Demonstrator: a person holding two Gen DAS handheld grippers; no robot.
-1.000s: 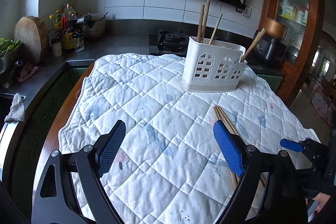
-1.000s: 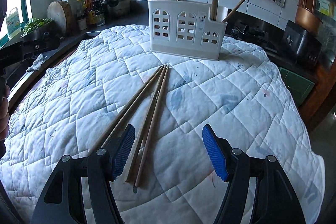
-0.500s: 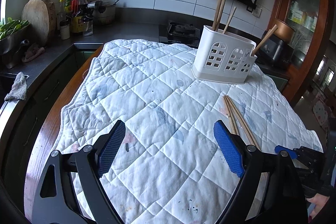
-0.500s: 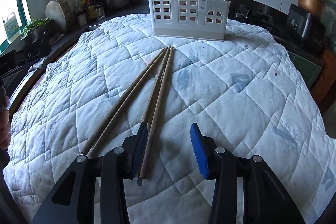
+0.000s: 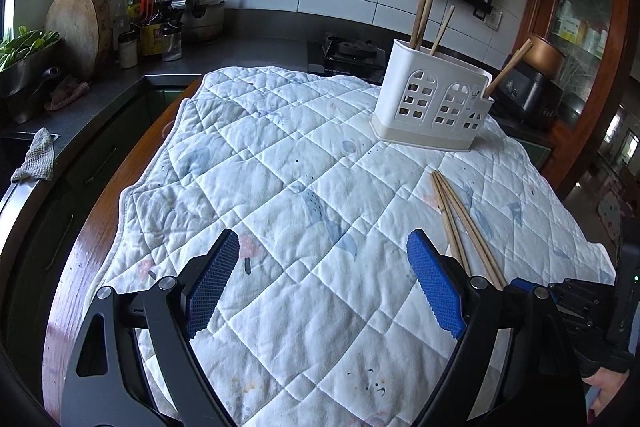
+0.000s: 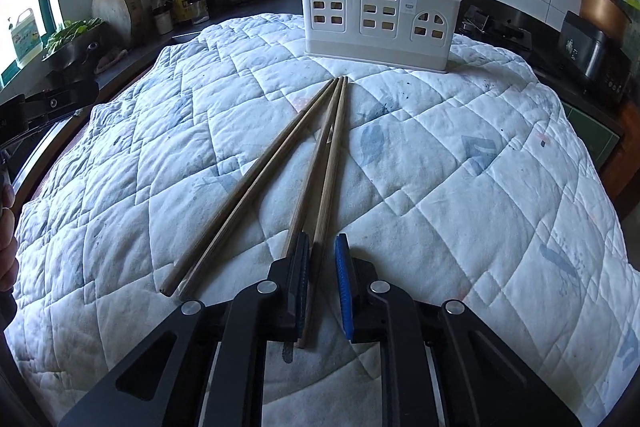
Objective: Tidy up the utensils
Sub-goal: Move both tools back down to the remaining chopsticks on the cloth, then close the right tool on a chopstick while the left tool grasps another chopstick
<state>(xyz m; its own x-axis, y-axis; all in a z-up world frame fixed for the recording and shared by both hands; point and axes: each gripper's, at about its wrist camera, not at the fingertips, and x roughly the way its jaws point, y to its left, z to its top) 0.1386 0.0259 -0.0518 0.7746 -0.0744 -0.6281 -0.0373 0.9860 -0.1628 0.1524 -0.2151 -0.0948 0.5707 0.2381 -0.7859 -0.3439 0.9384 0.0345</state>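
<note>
Right wrist, wooden chopsticks [image 6: 320,163], seemingly bamboo

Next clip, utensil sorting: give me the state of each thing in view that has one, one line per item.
Left gripper: open, empty, above the quilt.
Right gripper: jaws closing, one chopstick between them.
Other loose chopsticks: lying flat on the quilt.
Utensil holder: upright, several sticks standing inside.
</note>
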